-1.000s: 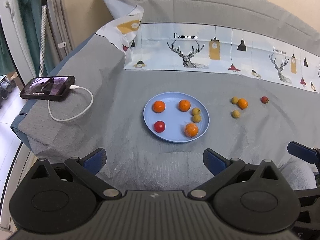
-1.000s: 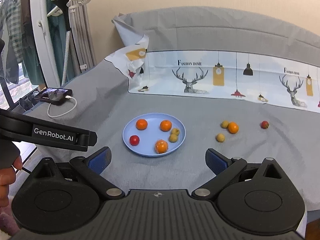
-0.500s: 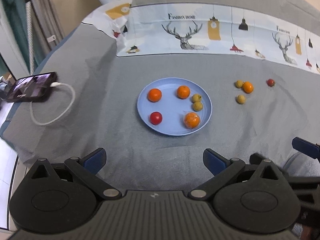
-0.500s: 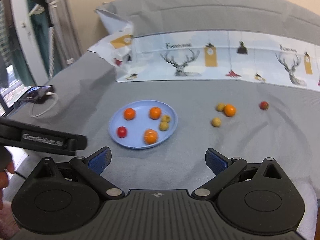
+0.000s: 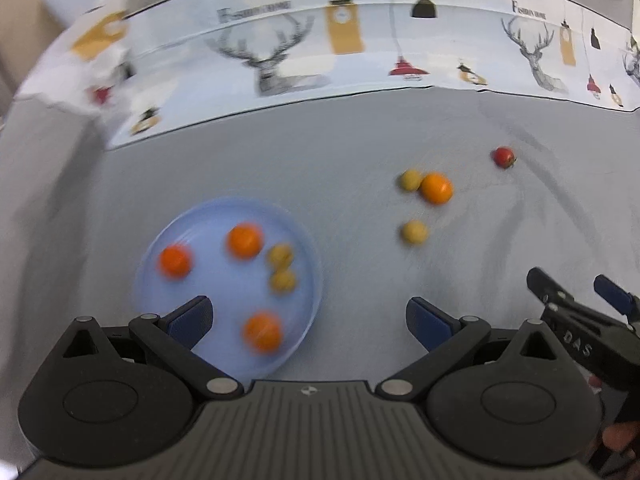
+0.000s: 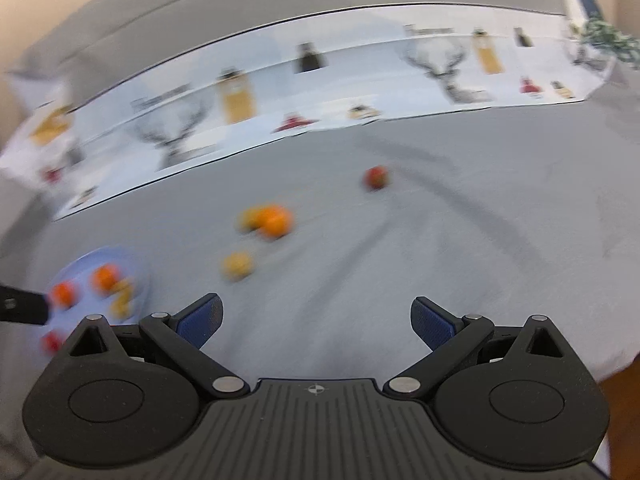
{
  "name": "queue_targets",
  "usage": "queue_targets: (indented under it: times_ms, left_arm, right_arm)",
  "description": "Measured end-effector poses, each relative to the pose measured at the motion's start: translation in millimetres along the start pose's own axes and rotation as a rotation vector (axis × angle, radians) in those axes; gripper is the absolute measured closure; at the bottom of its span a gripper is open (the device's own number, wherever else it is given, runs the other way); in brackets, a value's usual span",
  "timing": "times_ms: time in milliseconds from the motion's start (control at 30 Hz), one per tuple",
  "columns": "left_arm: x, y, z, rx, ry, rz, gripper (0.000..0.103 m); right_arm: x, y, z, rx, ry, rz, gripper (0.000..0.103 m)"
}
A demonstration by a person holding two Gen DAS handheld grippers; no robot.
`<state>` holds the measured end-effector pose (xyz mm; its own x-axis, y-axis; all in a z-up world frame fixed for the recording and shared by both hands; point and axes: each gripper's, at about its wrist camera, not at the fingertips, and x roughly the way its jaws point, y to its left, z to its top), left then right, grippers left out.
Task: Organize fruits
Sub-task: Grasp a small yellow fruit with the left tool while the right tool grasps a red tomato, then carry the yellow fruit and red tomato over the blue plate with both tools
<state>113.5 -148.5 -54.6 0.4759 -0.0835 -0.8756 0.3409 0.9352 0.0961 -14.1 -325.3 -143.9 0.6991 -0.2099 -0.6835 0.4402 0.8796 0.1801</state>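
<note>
Four loose fruits lie on the grey cloth (image 5: 360, 140) to the right of the blue plate (image 5: 308, 264): an orange (image 5: 437, 188) touching a small yellow fruit (image 5: 410, 180) on its left, a second yellow fruit (image 5: 414, 232) nearer and apart from them, and a small red fruit (image 5: 503, 157) farther right. On the plate sit three orange fruits (image 5: 245, 241) and two small yellow ones (image 5: 281, 268) side by side near its right edge; the right wrist view also shows a red fruit (image 6: 51, 343) at the plate's near left. Both views are blurred.

The left gripper (image 5: 308, 318) hangs over the plate's near edge, fingers spread wide and empty. The right gripper (image 6: 316, 318) is over bare cloth near the loose fruits, fingers likewise spread and empty. A printed strip with deer and lamps (image 5: 360, 52) runs along the far side.
</note>
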Motion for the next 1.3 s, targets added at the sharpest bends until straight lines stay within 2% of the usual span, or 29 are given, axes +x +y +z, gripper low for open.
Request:
queue_targets:
  times_ms: [100, 300, 467, 533, 667, 733, 767, 800, 833, 867, 900, 933, 1000, 1167, 1300]
  left_arm:
    - [39, -22, 37, 0.054, 0.028, 0.012, 0.0]
    - [126, -53, 89, 0.157, 0.092, 0.024, 0.0]
    - [189, -69, 106, 0.23, 0.164, 0.021, 0.003]
    - [202, -74, 110, 0.251, 0.174, -0.006, 0.003]
    - [208, -81, 114, 0.276, 0.131, -0.077, 0.004]
    - [208, -83, 114, 0.274, 0.115, -0.095, 0.009]
    - [208, -84, 115, 0.268, 0.114, -0.116, 0.017]
    - [207, -85, 115, 0.259, 0.112, -0.141, 0.032]
    - [205, -86, 115, 0.254, 0.109, -0.167, 0.044]
    - [201, -89, 115, 0.263, 0.09, -0.173, 0.076]
    - [198, -91, 114, 0.282, 0.074, -0.153, 0.074]
    - [196, -93, 112, 0.288, 0.064, -0.138, 0.074]
    - [193, -89, 111, 0.269, 0.063, -0.142, 0.074]
    - [163, -76, 112, 0.205, 0.029, -0.144, 0.074]
    - [113, -61, 100, 0.148, -0.006, -0.16, 0.074]
  right_arm:
    - [47, -16, 19, 0.007, -0.027, -0.072, 0.003]
    - [141, -31, 48, 0.021, -0.021, -0.089, 0.003]
    - [202, -30, 60, -0.023, -0.006, -0.088, 0.003]
    - [214, -28, 62, -0.045, -0.043, -0.102, 0.0]
    - [228, -24, 68, -0.072, -0.077, -0.097, 0.0]
    - [230, -24, 69, -0.072, -0.08, -0.098, 0.0]
    - [230, -24, 69, -0.071, -0.081, -0.097, 0.001]
    - [229, -24, 69, -0.07, -0.082, -0.096, 0.001]
    - [228, -24, 69, -0.073, -0.083, -0.099, 0.006]
    - [226, -23, 68, -0.079, -0.095, -0.099, 0.027]
    - [223, -21, 68, -0.094, -0.105, -0.087, 0.043]
    - [222, -18, 68, -0.114, -0.108, -0.074, 0.073]
    - [220, -15, 67, -0.131, -0.116, -0.082, 0.073]
    - [208, -25, 70, -0.073, -0.181, -0.102, 0.073]
    - [172, -30, 75, -0.047, -0.233, -0.129, 0.073]
